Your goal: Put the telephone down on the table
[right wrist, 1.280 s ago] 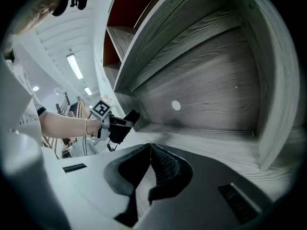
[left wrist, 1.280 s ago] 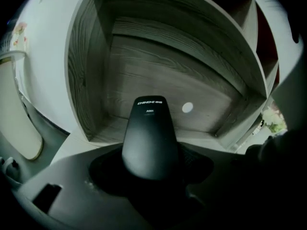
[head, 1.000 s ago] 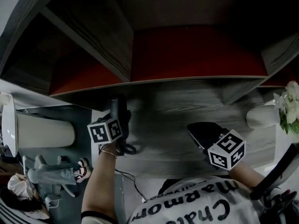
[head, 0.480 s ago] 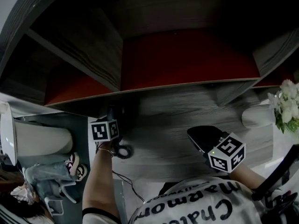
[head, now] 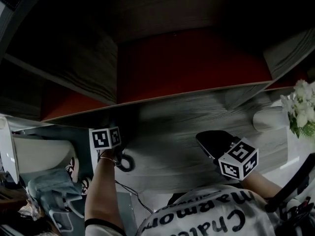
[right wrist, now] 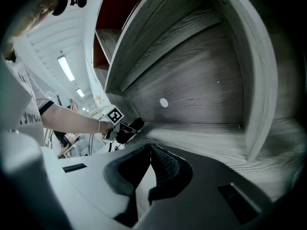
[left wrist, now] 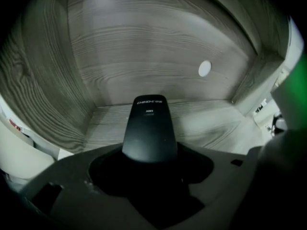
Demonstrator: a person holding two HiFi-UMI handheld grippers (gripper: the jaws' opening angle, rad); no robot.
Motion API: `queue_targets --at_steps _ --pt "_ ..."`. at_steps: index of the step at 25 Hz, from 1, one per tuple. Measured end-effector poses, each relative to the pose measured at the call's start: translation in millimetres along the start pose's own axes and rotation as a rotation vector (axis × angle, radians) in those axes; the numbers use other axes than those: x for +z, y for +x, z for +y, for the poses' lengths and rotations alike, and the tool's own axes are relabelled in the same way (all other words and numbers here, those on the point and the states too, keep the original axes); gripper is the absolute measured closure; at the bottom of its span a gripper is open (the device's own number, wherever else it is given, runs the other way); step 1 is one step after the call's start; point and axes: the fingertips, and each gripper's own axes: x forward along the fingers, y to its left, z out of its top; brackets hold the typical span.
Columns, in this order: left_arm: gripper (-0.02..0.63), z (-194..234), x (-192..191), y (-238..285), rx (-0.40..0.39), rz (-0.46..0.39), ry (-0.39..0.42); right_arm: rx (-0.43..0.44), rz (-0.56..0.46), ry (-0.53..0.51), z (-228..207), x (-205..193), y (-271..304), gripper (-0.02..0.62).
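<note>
Two tools | L gripper (left wrist: pixel 149 169) clamps black phone handset (left wrist: pixel 149 128) | R gripper (right wrist: pixel 146 150) closed, empty | step: set-down, tabletop (left wrist: pixel 206 123) contact unclear | next: I seat it flat, release.

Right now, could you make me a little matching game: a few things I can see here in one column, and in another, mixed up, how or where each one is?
Things:
1. telephone
2. right gripper
3. flowers
4. shelf back panel

States:
A. red, at the back of the shelf
B. white, at the head view's right edge
C. jaws together, nothing between them
D. black, gripped by the left gripper

Pairs: 1-D, 2-C, 3-B, 4-A.
</note>
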Motion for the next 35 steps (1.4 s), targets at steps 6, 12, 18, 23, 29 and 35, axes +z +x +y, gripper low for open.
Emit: queue_targets --at_steps 6,12,18,23,29,35 --pt "0.33 -5.4 0.4 4.0 0.007 0.005 0.028 -0.013 -0.011 0.006 -4.3 -0.5 -2.5 0.583" --pt "0.33 -4.7 -3.8 4.0 0.01 0.002 0.018 -0.009 -0.005 0.007 -4.0 -2.7 -5.9 0.583" --pt "0.33 -4.7 -2.8 4.6 0.023 -0.006 0.042 0.002 0.002 0.005 -2.0 -3.9 -3.5 0.583" --pt "0.33 -9.9 -1.6 8.0 0.03 0.003 0.099 0.006 0.007 0.012 -1.5 -4.3 -1.0 0.583" --pt "0.33 -14.9 -7.2 12.3 0.052 0.05 0.18 0.015 0.012 0.019 2.2 -4.7 2.4 0.583" --pt "0.33 -17.5 -8.4 12.9 0.039 0.059 0.185 0.022 0.023 0.018 7.7 -8.7 4.8 0.583"
